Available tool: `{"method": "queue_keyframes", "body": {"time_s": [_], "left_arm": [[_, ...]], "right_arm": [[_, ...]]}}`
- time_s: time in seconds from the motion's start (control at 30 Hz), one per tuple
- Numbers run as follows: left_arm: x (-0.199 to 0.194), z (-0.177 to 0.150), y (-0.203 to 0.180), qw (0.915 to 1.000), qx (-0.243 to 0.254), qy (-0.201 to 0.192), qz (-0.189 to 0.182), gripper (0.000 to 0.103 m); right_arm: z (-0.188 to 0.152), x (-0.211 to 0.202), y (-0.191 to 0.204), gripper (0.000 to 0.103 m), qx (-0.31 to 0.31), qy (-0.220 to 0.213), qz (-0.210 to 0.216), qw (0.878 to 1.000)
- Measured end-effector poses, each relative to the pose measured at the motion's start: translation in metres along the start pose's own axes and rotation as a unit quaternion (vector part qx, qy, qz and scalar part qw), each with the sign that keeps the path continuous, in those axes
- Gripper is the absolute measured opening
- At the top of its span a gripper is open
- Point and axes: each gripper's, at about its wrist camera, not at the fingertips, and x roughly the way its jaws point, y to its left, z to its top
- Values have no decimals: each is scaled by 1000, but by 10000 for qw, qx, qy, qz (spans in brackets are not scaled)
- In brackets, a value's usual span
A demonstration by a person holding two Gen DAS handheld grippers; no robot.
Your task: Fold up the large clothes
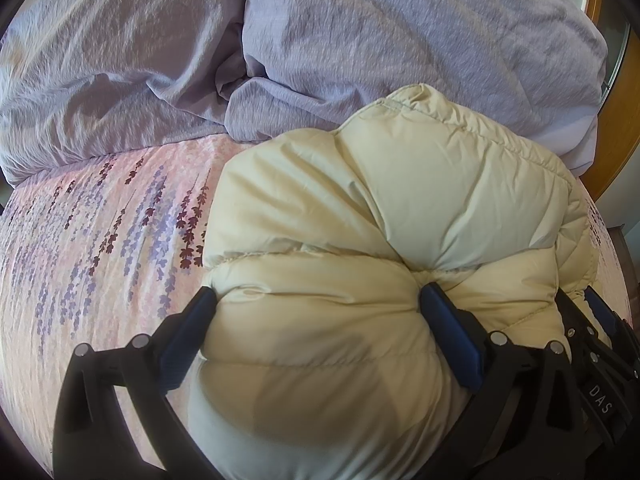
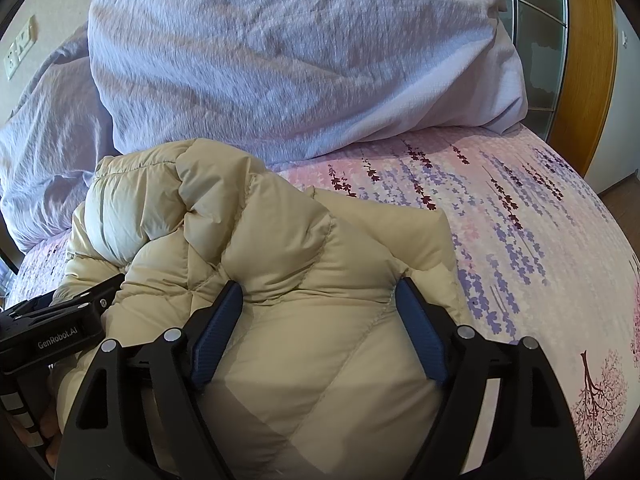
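Note:
A puffy cream down jacket (image 1: 420,200) lies bunched on the bed. In the left wrist view my left gripper (image 1: 320,298) has a thick roll of the jacket between its blue pads (image 1: 444,312), which dent the fabric on both sides. In the right wrist view the right gripper (image 2: 316,292) grips another bulge of the jacket (image 2: 280,240) the same way, its pads (image 2: 218,320) pressed into the quilting. The two grippers sit side by side: the right one shows at the left view's right edge (image 1: 592,320), the left one at the right view's left edge (image 2: 60,320).
A crumpled lilac duvet (image 1: 280,40) is heaped across the far side of the bed. A pink floral sheet (image 2: 520,220) covers the mattress. A wooden door frame (image 2: 588,60) stands far right, and a wall socket (image 2: 18,52) is at far left.

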Motion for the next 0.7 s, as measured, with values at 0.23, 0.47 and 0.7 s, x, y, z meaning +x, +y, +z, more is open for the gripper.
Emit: {"method": "queue_keyframes", "body": {"time_s": [0.23,0.47,0.7], "left_arm": [[3,-3,3,9999,-78,-27,-103,101],[6,-2,8,9994,-223,-52,-258,101],[5,-1,9,9990,-295,-76,-313,101]], "right_arm": [[-1,1,-2,87,11,-57,109,9999],[-4,-1,-4,91,41,-124,252,9996],[-5,-1,-5,91,38,-150,271,9995]]}}
